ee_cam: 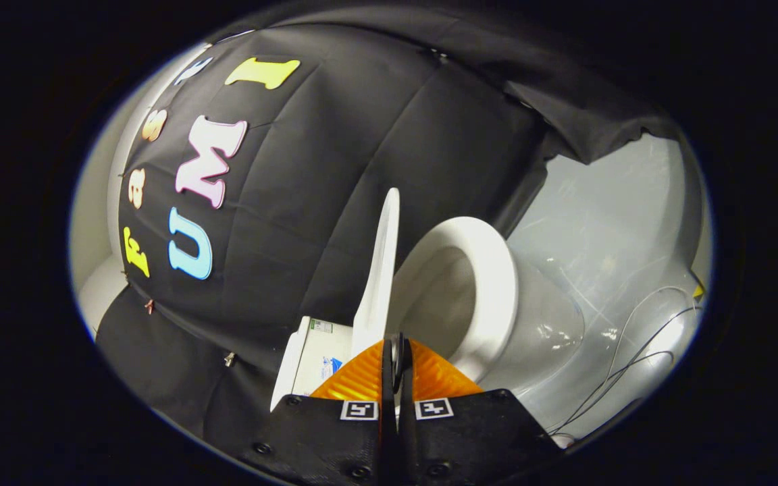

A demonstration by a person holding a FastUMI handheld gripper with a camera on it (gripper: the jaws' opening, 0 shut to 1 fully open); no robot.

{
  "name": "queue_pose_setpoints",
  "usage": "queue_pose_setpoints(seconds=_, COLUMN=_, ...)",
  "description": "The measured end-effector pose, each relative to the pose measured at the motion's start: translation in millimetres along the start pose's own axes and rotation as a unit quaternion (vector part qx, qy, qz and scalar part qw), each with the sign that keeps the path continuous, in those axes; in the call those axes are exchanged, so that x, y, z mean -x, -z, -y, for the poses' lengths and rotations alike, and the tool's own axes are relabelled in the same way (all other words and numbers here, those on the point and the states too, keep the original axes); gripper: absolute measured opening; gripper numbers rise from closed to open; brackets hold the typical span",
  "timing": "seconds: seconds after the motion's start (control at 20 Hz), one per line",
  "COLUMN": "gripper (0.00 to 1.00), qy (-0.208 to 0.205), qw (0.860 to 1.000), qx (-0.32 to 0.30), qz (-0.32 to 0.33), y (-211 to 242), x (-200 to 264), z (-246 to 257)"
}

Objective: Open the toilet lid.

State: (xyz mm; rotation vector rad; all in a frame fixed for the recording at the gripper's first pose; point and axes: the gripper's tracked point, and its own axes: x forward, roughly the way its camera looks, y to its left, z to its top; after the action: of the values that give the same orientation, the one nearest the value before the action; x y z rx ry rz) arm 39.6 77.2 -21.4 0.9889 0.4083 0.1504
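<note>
The white toilet lid (381,270) stands raised off the seat, seen edge-on as a thin slab just ahead of my fingertips. Beside it the white seat ring (494,283) lies around the open bowl (433,304). On the lid's other side is the white tank (311,361). My gripper (396,354) is shut, its fingers pressed together with only a thin slit between them. The lid's near end runs down behind one finger (355,385). I see nothing held between the two fingers.
The booth's black cloth wall (335,169) hangs close behind the tank and lid. A glossy pale floor (605,229) spreads beyond the bowl, with thin cables (632,351) trailing across it near the toilet's base.
</note>
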Motion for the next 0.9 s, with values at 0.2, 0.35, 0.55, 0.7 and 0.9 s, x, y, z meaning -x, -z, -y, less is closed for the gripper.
queue_pose_setpoints(seconds=0.2, gripper=0.07, qy=0.009, qw=0.999, qx=0.049, qz=0.007, y=-1.6, x=5.2, z=-43.9)
queue_pose_setpoints(seconds=0.35, gripper=0.08, qy=0.033, qw=0.995, qx=0.094, qz=0.014, y=0.7, x=6.0, z=-71.8)
queue_pose_setpoints(seconds=0.55, gripper=0.08, qy=0.041, qw=0.992, qx=0.118, qz=0.019, y=5.0, x=6.4, z=-114.0)
queue_pose_setpoints(seconds=0.7, gripper=0.08, qy=0.061, qw=0.985, qx=0.157, qz=0.024, y=11.7, x=5.3, z=-135.9)
queue_pose_setpoints(seconds=0.9, gripper=0.08, qy=0.083, qw=0.975, qx=0.201, qz=0.037, y=25.2, x=1.9, z=-173.9)
